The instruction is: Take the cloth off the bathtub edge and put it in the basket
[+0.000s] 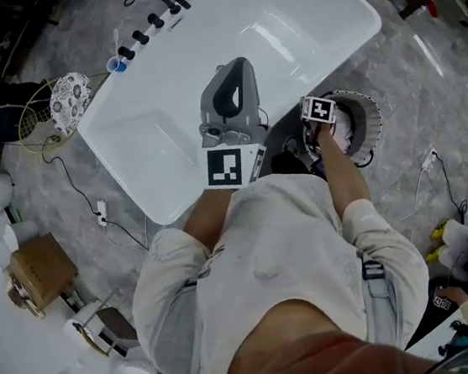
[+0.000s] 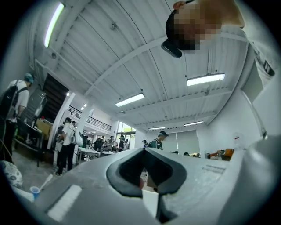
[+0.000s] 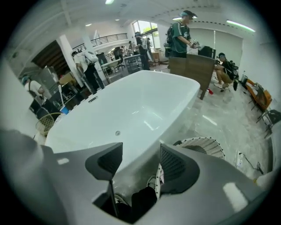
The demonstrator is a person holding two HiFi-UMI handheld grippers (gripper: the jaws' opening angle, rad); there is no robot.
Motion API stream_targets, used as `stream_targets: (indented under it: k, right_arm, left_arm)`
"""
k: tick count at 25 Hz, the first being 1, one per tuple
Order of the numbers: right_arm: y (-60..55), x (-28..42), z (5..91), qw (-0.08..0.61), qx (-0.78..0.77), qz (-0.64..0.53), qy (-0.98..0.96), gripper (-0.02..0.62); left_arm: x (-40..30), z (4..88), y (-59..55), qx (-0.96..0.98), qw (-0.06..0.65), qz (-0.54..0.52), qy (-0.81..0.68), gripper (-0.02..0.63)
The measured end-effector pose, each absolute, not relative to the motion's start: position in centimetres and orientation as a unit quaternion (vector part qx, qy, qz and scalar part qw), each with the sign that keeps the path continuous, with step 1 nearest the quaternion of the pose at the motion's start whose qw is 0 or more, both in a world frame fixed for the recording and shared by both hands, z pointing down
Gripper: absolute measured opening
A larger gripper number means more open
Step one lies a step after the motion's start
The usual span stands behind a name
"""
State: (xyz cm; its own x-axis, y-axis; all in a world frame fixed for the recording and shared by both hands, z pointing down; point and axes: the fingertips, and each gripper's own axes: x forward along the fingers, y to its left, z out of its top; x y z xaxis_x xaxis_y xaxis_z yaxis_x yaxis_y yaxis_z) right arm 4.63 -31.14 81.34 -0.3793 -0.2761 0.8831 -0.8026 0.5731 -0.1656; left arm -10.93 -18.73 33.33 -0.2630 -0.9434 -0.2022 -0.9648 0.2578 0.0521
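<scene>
The white bathtub (image 1: 282, 24) (image 3: 131, 110) fills the middle, and I see no cloth on its rim. A white woven basket (image 1: 367, 119) (image 3: 204, 146) stands on the floor by its near right side. Something pale (image 1: 345, 137) lies inside, partly hidden. My right gripper (image 1: 320, 117) (image 3: 138, 154) hangs at the basket's left edge, open with nothing between its fingers; the person's shoes show below. My left gripper (image 1: 233, 76) (image 2: 144, 151) is held over the tub's near rim, pointing up at the ceiling, shut and empty.
A wire basket (image 1: 35, 121) holding a patterned cloth (image 1: 71, 99) sits at the tub's far left end, next to a blue cup (image 1: 116, 65) and black taps (image 1: 154, 18). A cardboard box (image 1: 41, 269) and cables lie on the floor at left. People stand behind.
</scene>
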Motion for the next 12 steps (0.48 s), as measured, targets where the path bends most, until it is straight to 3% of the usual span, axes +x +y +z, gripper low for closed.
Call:
stream_targets:
  k: [12]
  right_arm:
    - [-19.4,-11.8,80.6,0.486,0.173,0.196,-0.834,0.272]
  left_arm:
    - [-20.6,33.2,-1.6,-0.422,0.085,0.071,0.900,0.000]
